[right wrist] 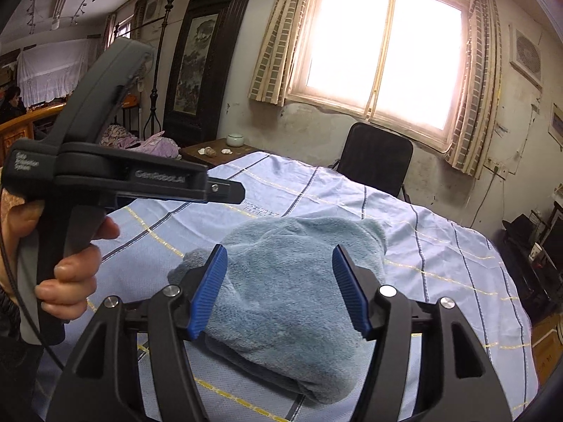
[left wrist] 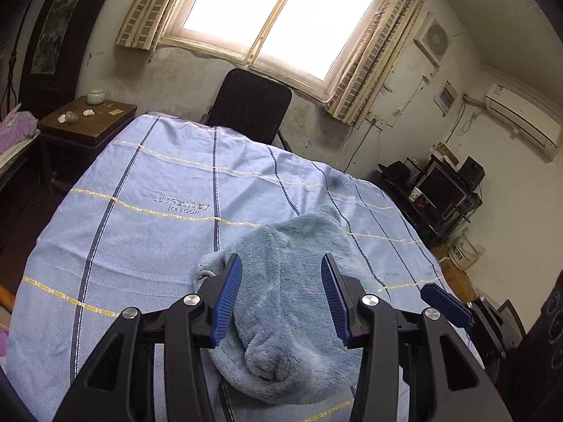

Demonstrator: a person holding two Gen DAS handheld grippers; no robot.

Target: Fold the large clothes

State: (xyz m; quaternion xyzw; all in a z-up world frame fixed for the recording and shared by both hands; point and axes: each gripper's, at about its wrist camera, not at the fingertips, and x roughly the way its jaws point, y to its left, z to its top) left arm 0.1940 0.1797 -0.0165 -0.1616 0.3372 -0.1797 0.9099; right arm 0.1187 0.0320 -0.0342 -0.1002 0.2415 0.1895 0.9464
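Folded blue fleece garment [right wrist: 292, 302] lying in a thick bundle on the light blue striped sheet [left wrist: 140, 190] over the desk, toward its near edge. Above it, left gripper [left wrist: 281, 295] with jaws partly open, holding nothing. Right gripper [right wrist: 279, 290] likewise, jaws apart and empty. Behind: black chair [left wrist: 250, 105], bright window [right wrist: 383, 59].

Each view taken from a hand-held gripper, looking forward and downward along its fingers, close above the table [left wrist: 105, 246], the folded blue garment [left wrist: 281, 299], black chair [right wrist: 376, 154] and window [left wrist: 281, 10] shared by both views
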